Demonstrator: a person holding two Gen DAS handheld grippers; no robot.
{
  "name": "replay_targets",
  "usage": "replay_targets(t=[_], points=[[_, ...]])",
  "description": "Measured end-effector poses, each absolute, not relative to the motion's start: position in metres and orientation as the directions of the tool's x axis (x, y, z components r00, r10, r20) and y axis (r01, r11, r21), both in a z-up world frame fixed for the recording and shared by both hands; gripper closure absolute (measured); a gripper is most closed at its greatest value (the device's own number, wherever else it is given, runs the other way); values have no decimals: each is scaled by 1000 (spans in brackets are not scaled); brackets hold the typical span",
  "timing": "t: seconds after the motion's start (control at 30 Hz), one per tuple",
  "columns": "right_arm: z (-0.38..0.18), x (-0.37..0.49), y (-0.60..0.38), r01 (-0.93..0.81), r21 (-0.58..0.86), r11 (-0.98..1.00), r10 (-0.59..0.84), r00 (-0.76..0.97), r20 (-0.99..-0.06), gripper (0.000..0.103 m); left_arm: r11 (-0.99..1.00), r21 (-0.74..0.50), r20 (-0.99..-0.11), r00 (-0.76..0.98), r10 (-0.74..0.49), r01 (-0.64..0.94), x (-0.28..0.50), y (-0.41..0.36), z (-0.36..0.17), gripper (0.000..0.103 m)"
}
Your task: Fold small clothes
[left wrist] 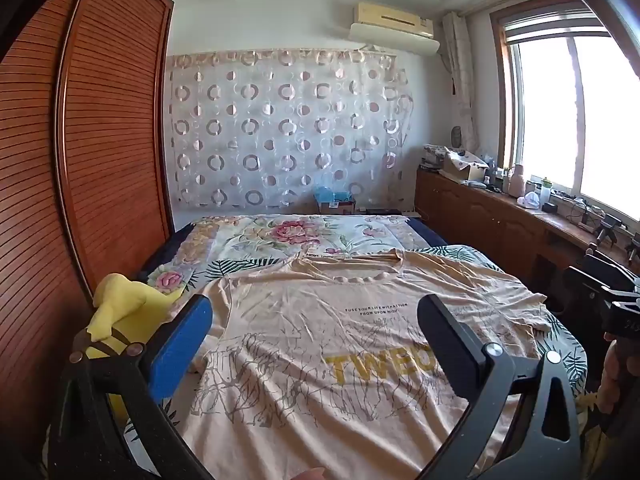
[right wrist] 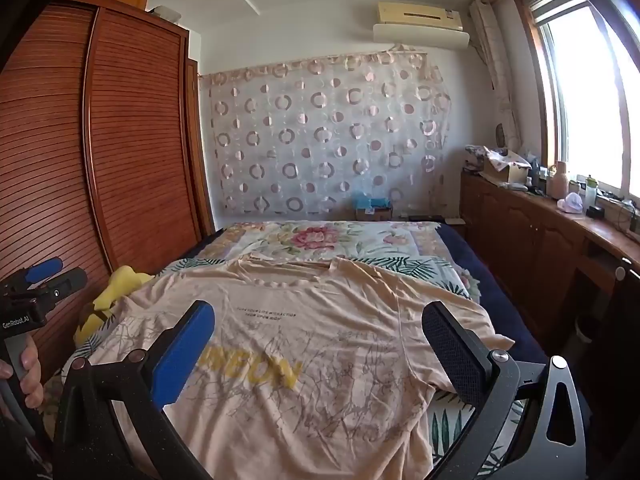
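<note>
Bed (left wrist: pixel 420 240) with floral sheet, peach T-shirt (left wrist: pixel 320 360) spread flat on it, yellow plush toy (left wrist: pixel 120 312) at its left edge

**Room around the bed: what's on your periphery**

To your left, a louvred wooden wardrobe (left wrist: pixel 100 152) runs along the wall. A yellow plush toy (left wrist: pixel 120 312) lies at the bed's left edge, close beside it. The floral bedsheet (left wrist: pixel 288 236) covers the bed's far end. On the far wall hangs a sheer curtain with ring pattern (left wrist: pixel 280 128), an air conditioner (left wrist: pixel 394 22) above it. To your right, a bright window (right wrist: pixel 580 100) over a cluttered wooden cabinet (right wrist: pixel 520 224); a cardboard box (right wrist: pixel 505 170) sits on top.
</note>
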State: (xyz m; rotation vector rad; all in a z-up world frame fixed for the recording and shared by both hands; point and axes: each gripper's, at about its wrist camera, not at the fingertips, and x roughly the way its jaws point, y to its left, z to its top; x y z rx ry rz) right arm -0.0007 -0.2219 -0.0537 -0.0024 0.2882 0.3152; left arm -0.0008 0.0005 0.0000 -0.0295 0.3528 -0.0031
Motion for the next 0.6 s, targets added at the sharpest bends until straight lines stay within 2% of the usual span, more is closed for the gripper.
replay_targets(t=[0.6], points=[[-54, -1, -219, -311, 32, 950, 308, 909, -282, 0, 1000, -22, -350, 937, -4, -4, -5, -2, 7, 0]])
